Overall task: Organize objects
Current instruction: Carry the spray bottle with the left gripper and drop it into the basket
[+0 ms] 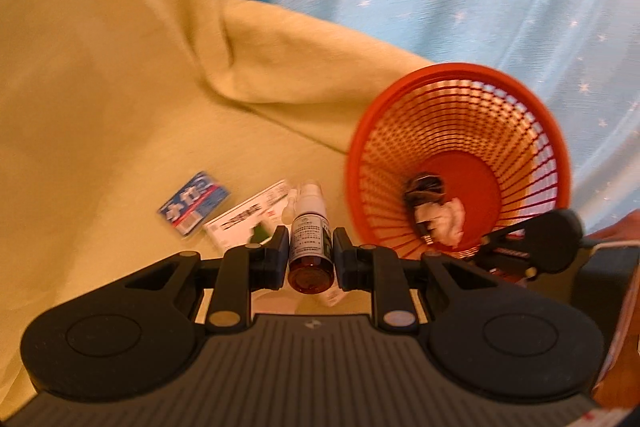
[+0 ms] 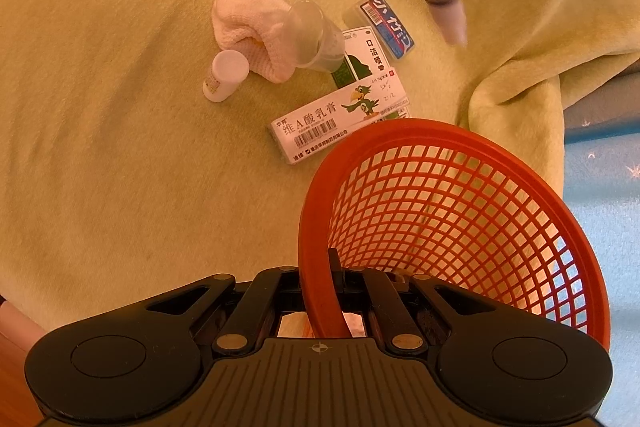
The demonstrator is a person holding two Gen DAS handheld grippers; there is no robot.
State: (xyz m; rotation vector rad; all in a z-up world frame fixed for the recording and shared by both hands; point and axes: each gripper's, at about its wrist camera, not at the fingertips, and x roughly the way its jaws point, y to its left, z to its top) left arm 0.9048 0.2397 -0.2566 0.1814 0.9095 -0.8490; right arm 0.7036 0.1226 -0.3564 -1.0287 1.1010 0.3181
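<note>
Left gripper: my left gripper point(image 1: 310, 255) sits at lower centre of the left wrist view, its fingers pressed on both sides of a spray bottle point(image 1: 309, 239), held clear of the cloth.
Spray bottle: brown glass, white label and white nozzle pointing away from me; in the right wrist view it is a blur at the upper right.
Right gripper: my right gripper point(image 2: 320, 287) at lower centre of its view is clamped on the rim of the basket point(image 2: 400, 131).
Basket: red mesh, tilted, lower right of the right wrist view; in the left wrist view it lies right of centre with a dark item and a white wad point(image 1: 444, 223) inside.
Cloth: yellow cloth point(image 2: 120, 167) covers the surface.
Loose items: upper centre of the right wrist view, a pink towel point(image 2: 244, 23), a clear cup point(image 2: 312, 35) touching it, a white bottle point(image 2: 224, 75), two white boxes point(image 2: 340, 119) and a blue pack point(image 2: 386, 25).
</note>
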